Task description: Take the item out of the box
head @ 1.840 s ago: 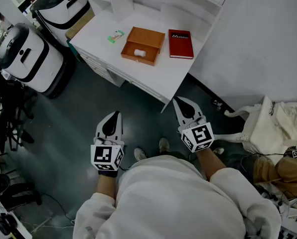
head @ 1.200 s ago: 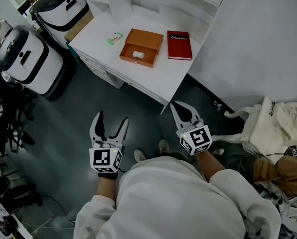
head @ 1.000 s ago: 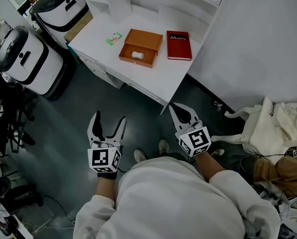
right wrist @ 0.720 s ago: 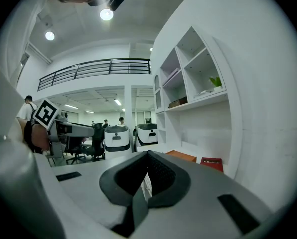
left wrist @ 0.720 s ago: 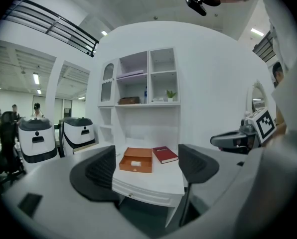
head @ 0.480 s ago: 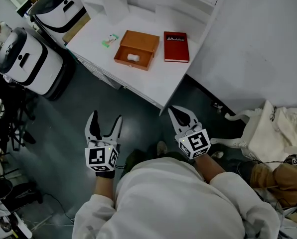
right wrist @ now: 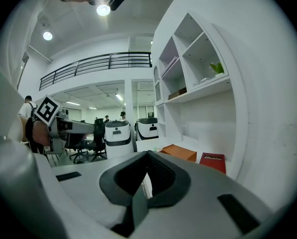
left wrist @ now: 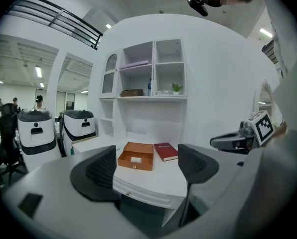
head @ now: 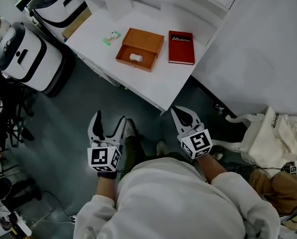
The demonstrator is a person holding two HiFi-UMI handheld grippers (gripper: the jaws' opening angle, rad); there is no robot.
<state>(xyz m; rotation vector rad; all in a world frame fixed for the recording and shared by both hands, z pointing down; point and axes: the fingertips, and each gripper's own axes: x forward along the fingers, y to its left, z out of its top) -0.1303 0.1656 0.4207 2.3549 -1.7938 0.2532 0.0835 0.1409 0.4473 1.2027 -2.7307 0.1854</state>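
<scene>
An open orange box [head: 140,49] lies on the white table [head: 158,83], with a small white item [head: 135,57] inside it. The left gripper view shows the same box [left wrist: 136,156] and the item [left wrist: 135,159] far ahead between the jaws. My left gripper [head: 109,118] hangs open and empty over the floor, well short of the table. My right gripper [head: 180,112] is shut with nothing in it, near the table's corner. Past its closed jaws [right wrist: 147,172] the box [right wrist: 178,152] is seen from the side.
A red book [head: 181,47] lies right of the box, a small green and white packet [head: 110,36] left of it. Two white and black machines [head: 24,54] stand left of the table. A white shelf unit [left wrist: 146,83] rises behind it. A pale bag [head: 273,131] lies on the floor at right.
My left gripper went from shut to open. Both grippers stayed low over the floor while the person shifted slightly and a foot stepped forward between them.
</scene>
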